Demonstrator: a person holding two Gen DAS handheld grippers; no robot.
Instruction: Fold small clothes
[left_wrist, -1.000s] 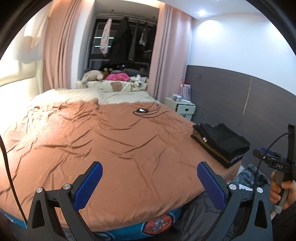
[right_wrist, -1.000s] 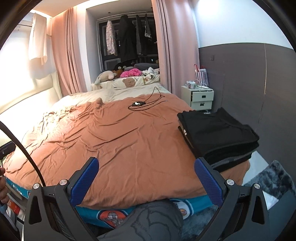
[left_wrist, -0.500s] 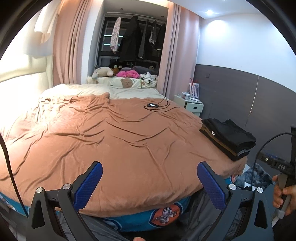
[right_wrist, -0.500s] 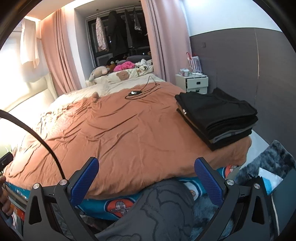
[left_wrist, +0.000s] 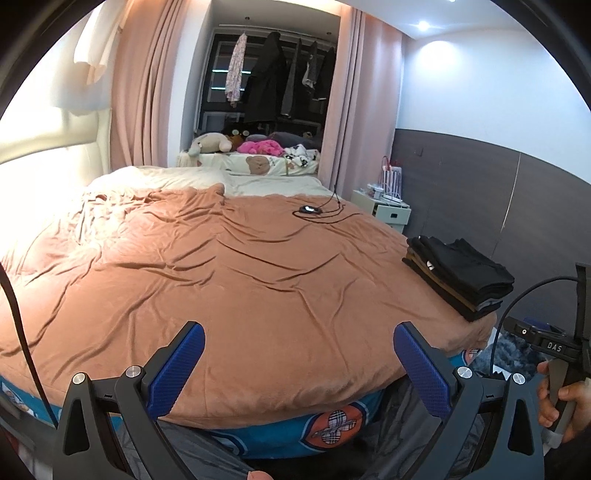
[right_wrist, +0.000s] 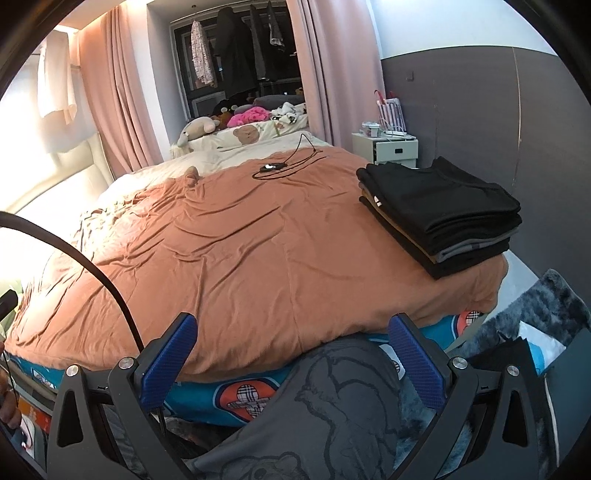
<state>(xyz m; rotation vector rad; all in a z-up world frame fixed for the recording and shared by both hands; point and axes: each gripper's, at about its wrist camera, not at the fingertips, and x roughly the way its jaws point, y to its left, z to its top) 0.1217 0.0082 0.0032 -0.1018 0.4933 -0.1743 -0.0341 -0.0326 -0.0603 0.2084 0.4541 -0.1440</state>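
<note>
A stack of folded dark clothes (left_wrist: 460, 275) sits at the right front corner of the bed; it also shows in the right wrist view (right_wrist: 441, 208). The bed is covered by a brown blanket (left_wrist: 236, 280). My left gripper (left_wrist: 299, 363) is open and empty, held off the bed's front edge. My right gripper (right_wrist: 291, 358) is open and empty, also off the front edge, above a grey printed garment (right_wrist: 332, 413) on the person's lap or legs. The right gripper's handle (left_wrist: 554, 354) shows at the far right of the left wrist view.
A black cable with a small device (left_wrist: 314, 211) lies far back on the blanket. Plush toys and pillows (left_wrist: 255, 155) sit beyond the bed. A white nightstand (right_wrist: 395, 147) stands by the grey wall. A furry grey rug (right_wrist: 546, 306) lies on the floor at right.
Both grippers have pulled back and away from the bed, so more of its front edge and blue side shows. Both stay open. The folded stack has not moved.
</note>
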